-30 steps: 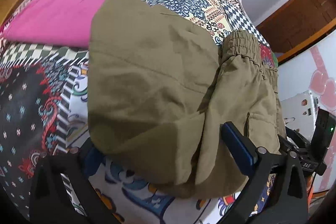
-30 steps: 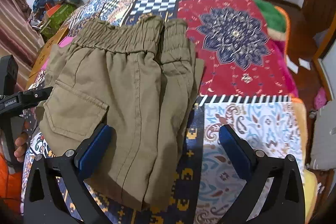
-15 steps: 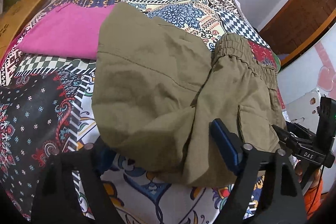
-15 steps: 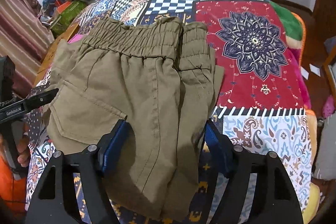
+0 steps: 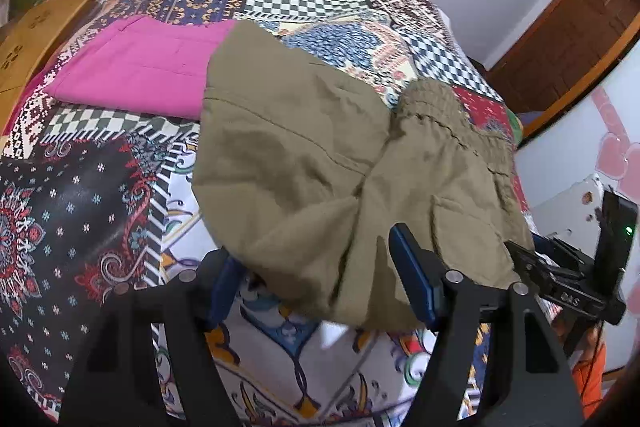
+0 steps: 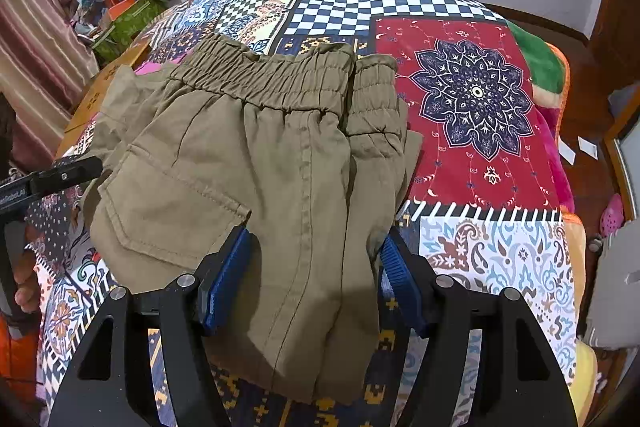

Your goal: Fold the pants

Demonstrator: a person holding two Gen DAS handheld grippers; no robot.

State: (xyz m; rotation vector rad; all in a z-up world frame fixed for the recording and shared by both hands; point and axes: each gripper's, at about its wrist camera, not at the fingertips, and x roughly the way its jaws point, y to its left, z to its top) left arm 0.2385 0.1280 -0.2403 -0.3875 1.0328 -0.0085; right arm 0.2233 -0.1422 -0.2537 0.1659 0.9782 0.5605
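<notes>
The olive pants (image 5: 320, 163) lie folded on the patchwork bedspread, with the elastic waistband (image 6: 272, 79) toward the far side in the right wrist view. My left gripper (image 5: 320, 279) is open, its blue pads either side of the near hem of the folded leg part. My right gripper (image 6: 316, 279) is open, its pads straddling the near edge of the pants (image 6: 260, 187) beside the back pocket (image 6: 164, 203). The right gripper's body shows in the left wrist view (image 5: 576, 279).
A folded pink garment (image 5: 140, 71) lies beyond the pants on the left. The bedspread (image 6: 472, 99) drops off at the right, with floor and a wooden door beyond. Boxes and clutter (image 6: 124, 15) stand by a curtain at far left.
Both grippers have moved forward over the pants' near edge. The right gripper's jaws have narrowed around the fabric. The pants have not moved.
</notes>
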